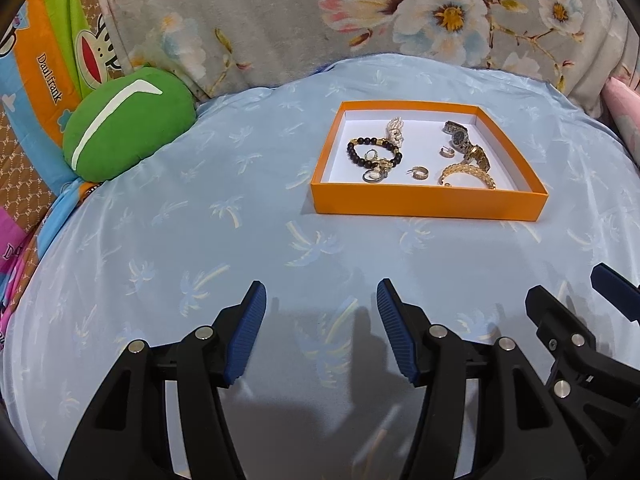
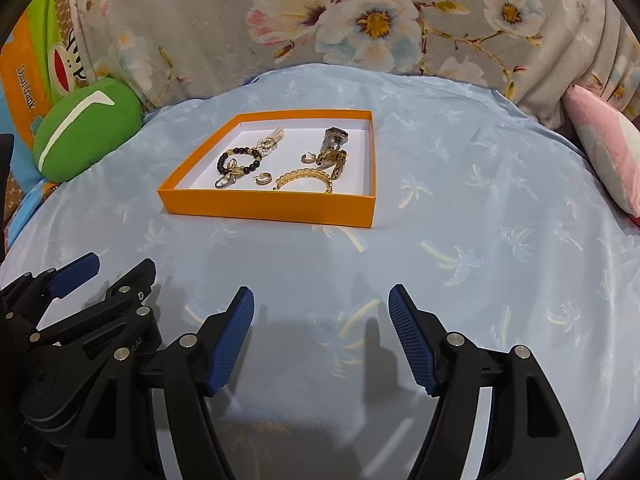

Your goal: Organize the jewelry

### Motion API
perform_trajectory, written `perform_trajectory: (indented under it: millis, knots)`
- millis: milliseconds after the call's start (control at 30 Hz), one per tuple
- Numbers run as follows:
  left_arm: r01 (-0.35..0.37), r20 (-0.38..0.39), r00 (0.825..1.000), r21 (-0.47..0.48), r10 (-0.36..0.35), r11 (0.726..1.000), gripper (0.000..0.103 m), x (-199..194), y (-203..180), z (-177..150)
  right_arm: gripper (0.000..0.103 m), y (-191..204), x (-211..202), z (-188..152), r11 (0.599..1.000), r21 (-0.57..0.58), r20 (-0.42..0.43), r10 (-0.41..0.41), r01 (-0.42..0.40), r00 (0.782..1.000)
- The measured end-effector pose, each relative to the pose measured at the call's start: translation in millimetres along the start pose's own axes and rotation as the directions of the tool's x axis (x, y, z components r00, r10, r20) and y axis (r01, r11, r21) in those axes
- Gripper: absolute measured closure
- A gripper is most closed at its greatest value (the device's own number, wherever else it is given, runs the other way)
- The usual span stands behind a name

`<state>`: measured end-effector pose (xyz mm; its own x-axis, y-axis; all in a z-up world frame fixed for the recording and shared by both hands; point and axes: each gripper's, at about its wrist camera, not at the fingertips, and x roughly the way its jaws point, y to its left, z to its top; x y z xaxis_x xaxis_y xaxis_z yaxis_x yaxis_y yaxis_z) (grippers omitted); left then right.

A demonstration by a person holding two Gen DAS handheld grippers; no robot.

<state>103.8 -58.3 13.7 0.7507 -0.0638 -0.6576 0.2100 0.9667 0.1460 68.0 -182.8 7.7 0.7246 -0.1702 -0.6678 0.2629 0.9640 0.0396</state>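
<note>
nearest, the left hand-held gripper (image 1: 320, 332) and the right hand-held gripper (image 2: 320, 336) sit side by side low over the blue bedsheet (image 1: 200, 240), both with fingers spread wide and nothing between them; held back like this, neither blocks the way to the box

further on, an orange box (image 1: 428, 200) lies flat on the sheet, shallow and lidless, so everything in it can be reached from above. all the jewelry in view is inside it: a dark bead bracelet (image 1: 356, 150) with a pearl piece (image 1: 395, 132) touching its far side and what look like rings (image 1: 374, 175) at its near side, two small hoop earrings (image 1: 419, 173) towards the middle, a gold bracelet (image 1: 468, 176) and a watch (image 1: 466, 142) on the right. none lies on the sheet, which fits jewelry already gathered in or still to be sorted

beyond, a green cushion (image 1: 128, 128) and floral bedding (image 1: 280, 20)
</note>
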Motion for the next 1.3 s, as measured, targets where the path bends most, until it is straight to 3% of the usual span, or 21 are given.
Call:
perform_trajectory:
  millis: [267,1300]
  knots:
    - [-0.021,-0.001,1.0,-0.004,0.021,1.0,0.042,0.0,1.1,-0.5,0.034,-0.7,-0.8,0.2,1.0,-0.003,0.004,-0.012,0.012,1.0]
    - [-0.026,-0.017,1.0,0.0,0.026,1.0,0.037,4.0,2.6,-1.8,0.034,0.0,-2.6,-0.2,0.999,-0.01,0.011,-0.038,0.038,0.999]
